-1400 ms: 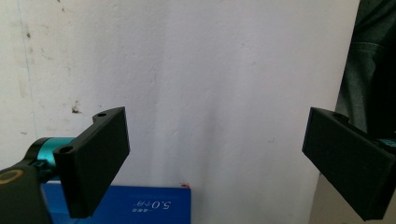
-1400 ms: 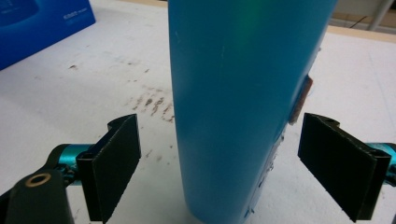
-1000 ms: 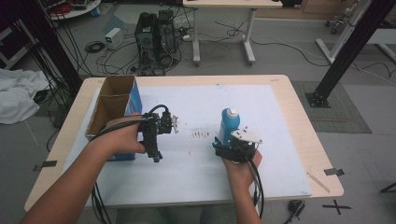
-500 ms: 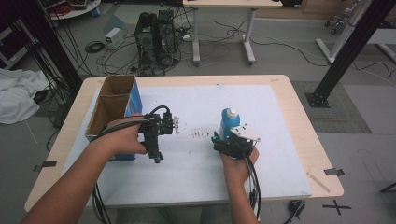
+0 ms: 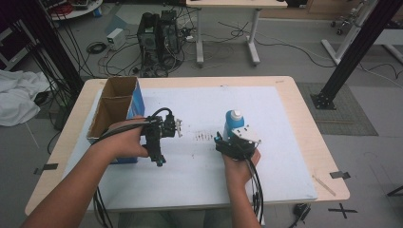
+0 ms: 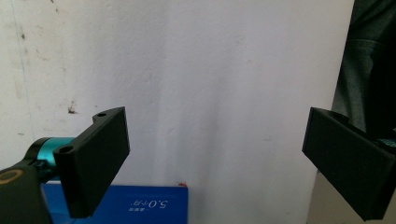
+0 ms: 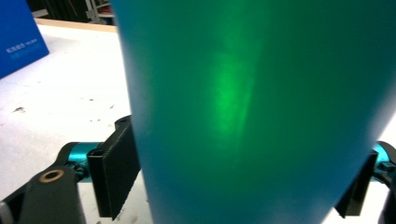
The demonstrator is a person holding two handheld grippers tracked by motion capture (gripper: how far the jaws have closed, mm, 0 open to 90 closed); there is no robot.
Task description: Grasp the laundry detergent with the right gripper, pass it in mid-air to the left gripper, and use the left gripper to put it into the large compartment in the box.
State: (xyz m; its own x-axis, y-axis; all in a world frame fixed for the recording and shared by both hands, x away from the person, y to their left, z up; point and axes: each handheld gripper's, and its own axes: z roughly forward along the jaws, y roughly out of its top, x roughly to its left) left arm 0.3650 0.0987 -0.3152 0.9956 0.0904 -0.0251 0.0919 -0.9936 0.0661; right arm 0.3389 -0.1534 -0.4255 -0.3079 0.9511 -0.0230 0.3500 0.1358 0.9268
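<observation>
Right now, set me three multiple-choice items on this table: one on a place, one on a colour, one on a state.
1. Where does the cardboard box stand?
A. at the table's left edge
B. at its right edge
C. on the floor

2. What colour is the body of the bottle?
A. red
B. blue
C. yellow

3. How do the jaws of the left gripper stand?
A. clamped on the bottle
C. clamped on a cloth
B. wide apart with nothing between them

Key: 1 A, the high view shows the box at the left edge of the table. 2 B, the high view shows a blue body under a white cap. 3 B, the left gripper view shows bare white surface between its jaws.
</observation>
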